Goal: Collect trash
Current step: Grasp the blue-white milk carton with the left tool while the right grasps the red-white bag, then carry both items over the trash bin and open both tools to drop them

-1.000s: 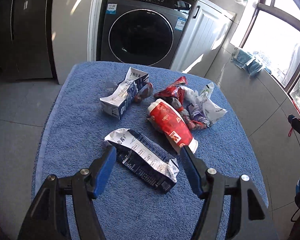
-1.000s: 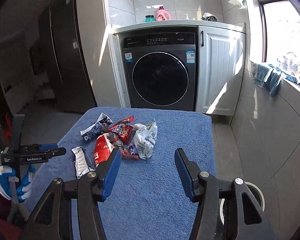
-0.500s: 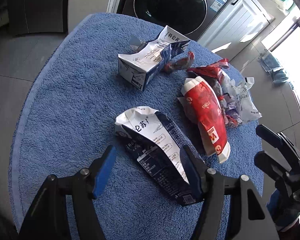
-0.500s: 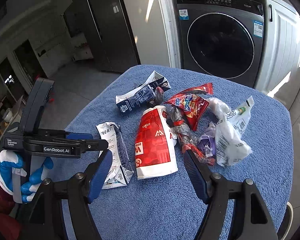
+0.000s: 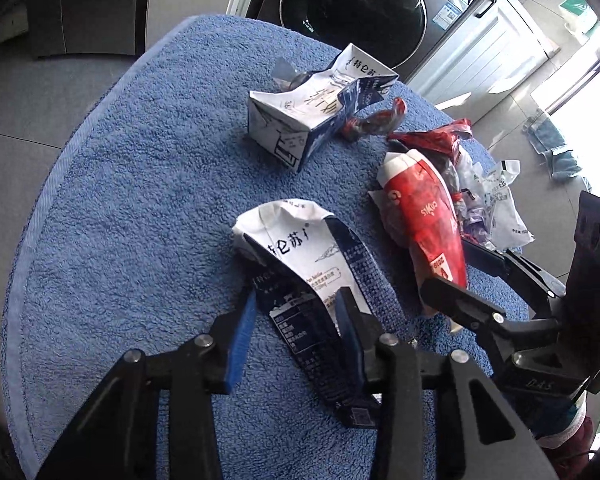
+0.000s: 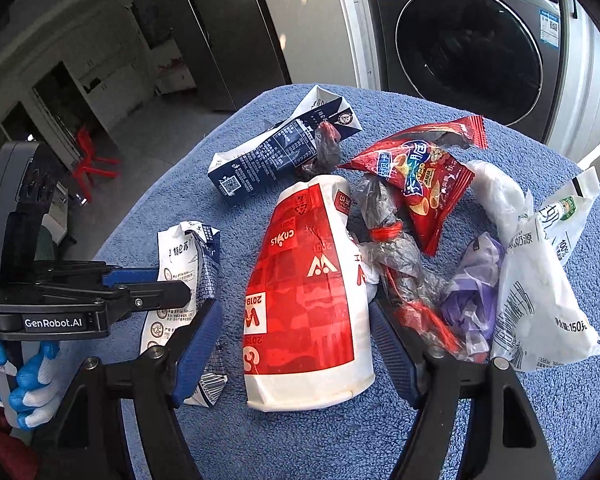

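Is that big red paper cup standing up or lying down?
Lying down. The red paper cup rests on its side on the blue towel, crushed flat.

Two crushed milk cartons (image 5: pixel 312 264) (image 5: pixel 316 108), a red cup (image 6: pixel 308 300) and crumpled wrappers (image 6: pixel 416 176) lie clustered on the blue-towelled counter (image 5: pixel 140 200).

Left tongs (image 5: pixel 296 312) pitched steeply downward, jaws just closing, something flat caught between the 2 blue pads. Right tongs (image 6: pixel 296 344) likewise pitched downward, jaws just opening and standing wide, pads clear. Gloved hand (image 6: pixel 24 384) grips the left handle.
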`<state>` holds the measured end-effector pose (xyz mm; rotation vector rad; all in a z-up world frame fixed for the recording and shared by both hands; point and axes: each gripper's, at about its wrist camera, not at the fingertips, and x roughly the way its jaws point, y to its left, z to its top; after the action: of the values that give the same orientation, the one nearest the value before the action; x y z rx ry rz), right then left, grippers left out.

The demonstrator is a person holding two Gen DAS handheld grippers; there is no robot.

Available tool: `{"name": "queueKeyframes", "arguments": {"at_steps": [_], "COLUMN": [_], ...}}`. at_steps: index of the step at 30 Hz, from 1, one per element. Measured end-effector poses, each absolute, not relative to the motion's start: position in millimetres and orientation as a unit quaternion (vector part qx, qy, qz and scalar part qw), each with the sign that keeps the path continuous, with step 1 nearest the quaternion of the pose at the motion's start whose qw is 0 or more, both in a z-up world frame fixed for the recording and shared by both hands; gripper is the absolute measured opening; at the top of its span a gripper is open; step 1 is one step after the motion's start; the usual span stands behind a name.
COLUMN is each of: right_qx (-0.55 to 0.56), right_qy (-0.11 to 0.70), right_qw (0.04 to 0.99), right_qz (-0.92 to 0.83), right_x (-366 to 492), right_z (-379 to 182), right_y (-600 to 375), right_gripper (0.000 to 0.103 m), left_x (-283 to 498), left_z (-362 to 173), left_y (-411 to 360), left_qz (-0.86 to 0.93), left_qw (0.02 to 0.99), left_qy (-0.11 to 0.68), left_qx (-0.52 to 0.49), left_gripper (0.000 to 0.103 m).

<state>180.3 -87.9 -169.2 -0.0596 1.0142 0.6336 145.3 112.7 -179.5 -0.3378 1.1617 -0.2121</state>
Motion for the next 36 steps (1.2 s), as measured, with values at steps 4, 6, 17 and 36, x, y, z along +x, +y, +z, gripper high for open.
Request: {"name": "queueKeyframes", "arguments": {"at_steps": [4, 6, 17, 36], "right_qx": [-0.035, -0.031, -0.043, 0.011], "right_qy": [0.482, 0.484, 0.474, 0.387], "right_qw": [0.825, 0.825, 0.827, 0.888], "right_qz": [0.293, 0.291, 0.298, 0.248], "right_x": [181, 182, 148, 57], "right_z": [-175, -177, -163, -96], "right_y": [-85, -81, -89, -181], "right_gripper": [0.074, 0.060, 0.057, 0.057], "left_x": [138, 134, 110, 62], "left_z": [-178, -177, -163, -74], "left_y": [122, 127, 136, 100], "left_qz": [-0.103, -0.106, -0.124, -0.165], "left_qw": [0.817, 0.819, 0.829, 0.873], "left_qy": [0.539, 0.533, 0.510, 0.434], "left_qx": [-0.175, -0.183, -0.196, -0.150], "left_gripper": [0.030, 0.023, 0.002, 0.002]}}
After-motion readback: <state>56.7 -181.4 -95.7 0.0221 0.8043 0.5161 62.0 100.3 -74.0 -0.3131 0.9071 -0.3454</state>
